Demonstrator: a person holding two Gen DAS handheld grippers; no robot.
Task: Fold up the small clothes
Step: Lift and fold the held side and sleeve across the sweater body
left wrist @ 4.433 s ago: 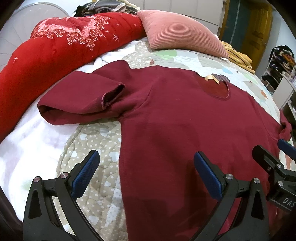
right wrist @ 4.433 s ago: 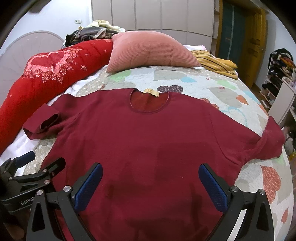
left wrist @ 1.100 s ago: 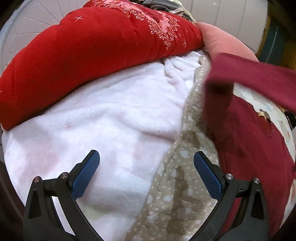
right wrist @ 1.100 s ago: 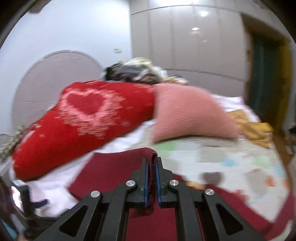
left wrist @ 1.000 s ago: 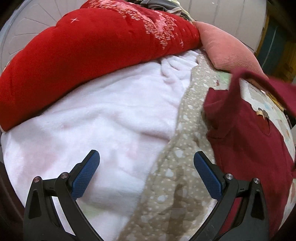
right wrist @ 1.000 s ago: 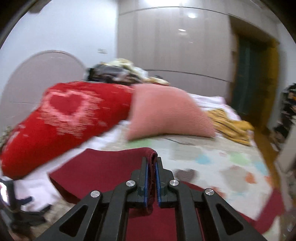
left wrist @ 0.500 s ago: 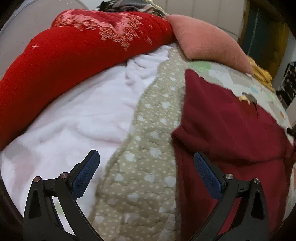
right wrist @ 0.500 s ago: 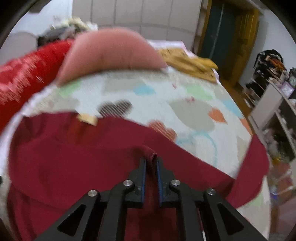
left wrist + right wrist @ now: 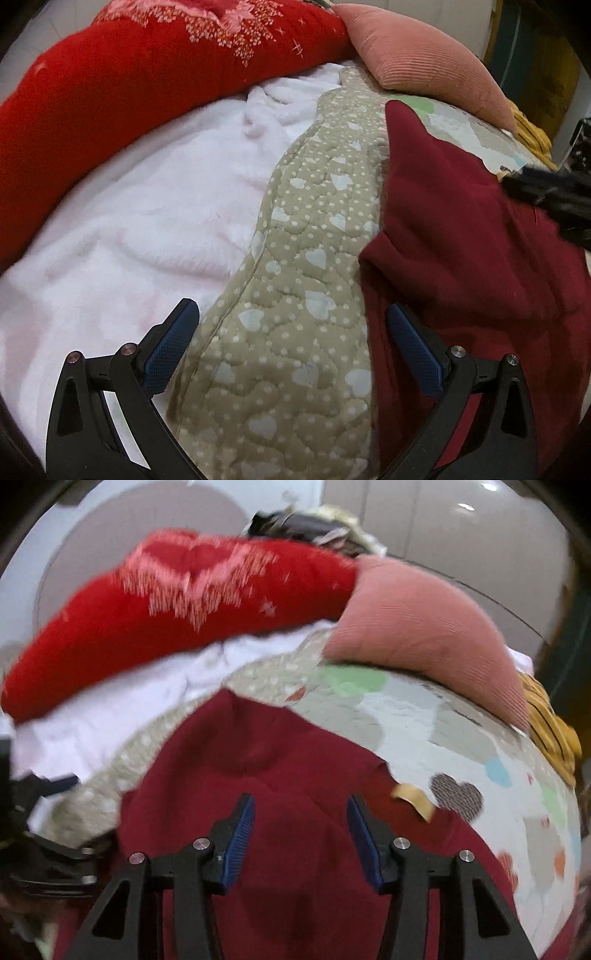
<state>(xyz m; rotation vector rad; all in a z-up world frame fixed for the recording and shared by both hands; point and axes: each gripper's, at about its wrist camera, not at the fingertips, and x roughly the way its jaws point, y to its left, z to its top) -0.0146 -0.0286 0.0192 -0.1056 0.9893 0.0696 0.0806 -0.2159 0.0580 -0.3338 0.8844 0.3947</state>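
A maroon sweater lies on the bed, its left sleeve folded in over the body. My right gripper hovers just over that folded sleeve; its jaws are opening and the blue pads stand clear of the cloth. A tan neck label shows to the right of them. My left gripper is open over the beige heart quilt, its right finger at the sweater's left edge. Nothing is between its fingers.
A white fleece blanket lies left of the quilt, with a thick red duvet behind it. A pink ribbed pillow and a yellow cloth sit at the head of the bed.
The right gripper carried the pinched sleeve across the sweater, came down and released it, its jaws now apart. The left gripper drifted right toward the sweater's edge, still open.
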